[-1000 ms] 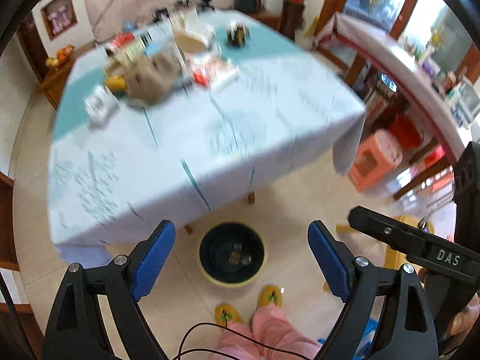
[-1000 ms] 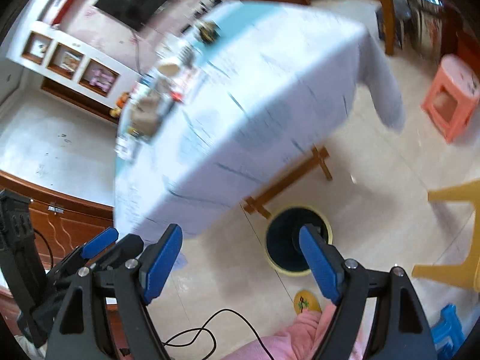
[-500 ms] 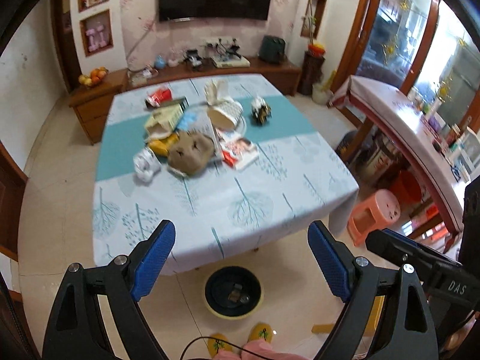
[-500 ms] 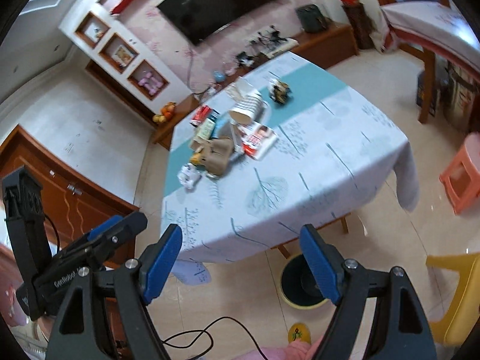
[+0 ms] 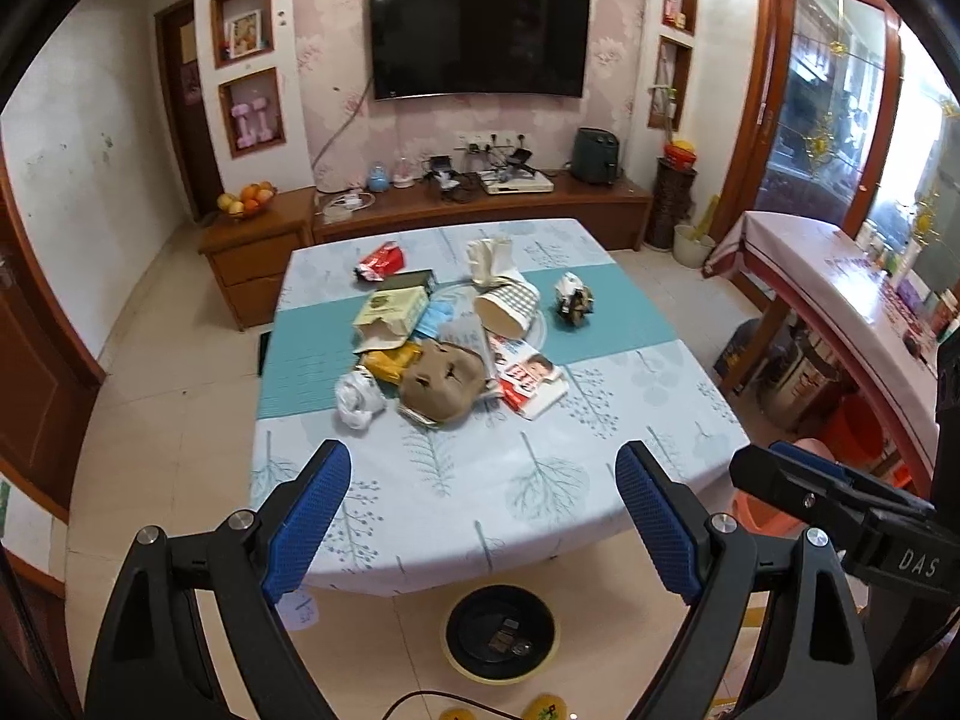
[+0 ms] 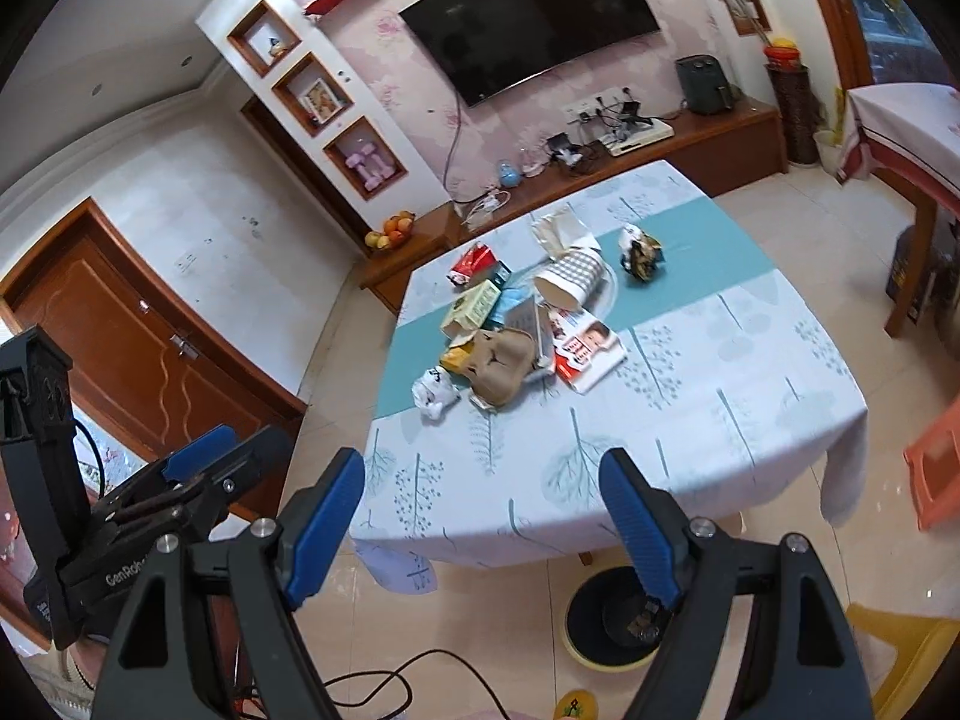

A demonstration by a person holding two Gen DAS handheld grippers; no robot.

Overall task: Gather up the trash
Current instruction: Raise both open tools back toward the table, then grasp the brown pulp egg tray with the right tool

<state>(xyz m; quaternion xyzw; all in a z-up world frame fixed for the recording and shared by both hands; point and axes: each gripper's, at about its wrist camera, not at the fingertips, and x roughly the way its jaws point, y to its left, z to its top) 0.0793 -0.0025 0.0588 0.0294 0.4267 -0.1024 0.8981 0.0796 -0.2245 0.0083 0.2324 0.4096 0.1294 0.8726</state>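
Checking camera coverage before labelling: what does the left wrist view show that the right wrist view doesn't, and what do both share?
Left wrist only: the open left gripper head-on, and a long pink-clothed side table.

Right wrist only: the open right gripper head-on, a brown wooden door, and a yellow plastic chair.

Both: the tree-print tablecloth table, its litter pile with a crumpled brown paper bag, the black floor bin, and the wall television.
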